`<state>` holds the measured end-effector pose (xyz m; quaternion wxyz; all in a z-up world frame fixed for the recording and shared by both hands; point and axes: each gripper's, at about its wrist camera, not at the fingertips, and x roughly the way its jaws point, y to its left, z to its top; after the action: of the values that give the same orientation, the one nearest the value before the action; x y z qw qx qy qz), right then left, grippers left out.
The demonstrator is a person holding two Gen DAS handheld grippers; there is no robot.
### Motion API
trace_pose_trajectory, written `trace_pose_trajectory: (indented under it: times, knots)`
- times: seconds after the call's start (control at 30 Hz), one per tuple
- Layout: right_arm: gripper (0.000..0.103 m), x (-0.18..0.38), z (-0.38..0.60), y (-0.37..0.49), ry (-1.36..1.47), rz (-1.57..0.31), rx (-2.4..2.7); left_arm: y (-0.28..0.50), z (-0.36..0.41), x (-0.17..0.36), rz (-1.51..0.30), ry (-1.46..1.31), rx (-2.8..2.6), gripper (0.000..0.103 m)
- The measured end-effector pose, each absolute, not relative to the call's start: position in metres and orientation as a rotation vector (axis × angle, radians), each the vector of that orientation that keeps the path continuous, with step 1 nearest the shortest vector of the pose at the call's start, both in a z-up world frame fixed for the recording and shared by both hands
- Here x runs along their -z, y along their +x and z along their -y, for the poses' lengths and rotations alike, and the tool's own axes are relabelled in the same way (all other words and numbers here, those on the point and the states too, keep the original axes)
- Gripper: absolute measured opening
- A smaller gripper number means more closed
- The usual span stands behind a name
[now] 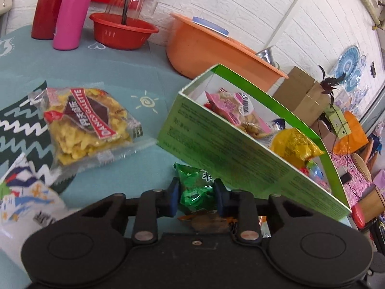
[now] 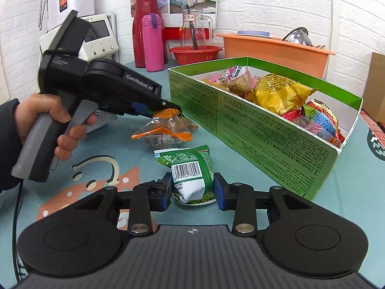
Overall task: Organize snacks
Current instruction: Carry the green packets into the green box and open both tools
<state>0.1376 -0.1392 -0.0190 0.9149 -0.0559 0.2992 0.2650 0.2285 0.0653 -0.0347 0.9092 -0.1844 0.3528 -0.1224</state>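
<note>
The left gripper [image 2: 172,109] is pinching the top of the orange packet [image 2: 166,132], jaws narrow. The right gripper [image 2: 192,192] is holding the lower end of the green packet [image 2: 187,163], pads pressing its sides.

The table [image 2: 120,149] is carrying the box [image 2: 252,130] toward its right edge, already crowded with snacks. Both packets are sitting mid-table, near the box's long near wall.

A low swing could be knocking that wall or shoving the box toward the edge, and the thin pinch on the orange packet may be slipping. Room is lying open above the box and toward the table's left side, past the biscuit bag [image 1: 86,122].
</note>
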Motion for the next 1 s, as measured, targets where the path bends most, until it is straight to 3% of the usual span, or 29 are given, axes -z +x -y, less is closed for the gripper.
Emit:
trace_pose_trajectory:
  times: [0.3, 0.63, 1.0]
  knots:
    - [0.06, -0.001, 0.146, 0.124, -0.074, -0.56, -0.559, 0.189, -0.076, -0.005, -0.648, -0.431, 0.311, 0.06]
    - [0.059, -0.042, 0.171, 0.127, -0.079, -0.388, -0.456, 0.19, -0.035, -0.061, -0.502, -0.385, 0.416, 0.06]
    - [0.06, -0.036, 0.21, 0.173, -0.037, -0.349, -0.223, 0.252, 0.0, -0.046, -0.532, -0.382, 0.419, 0.063]
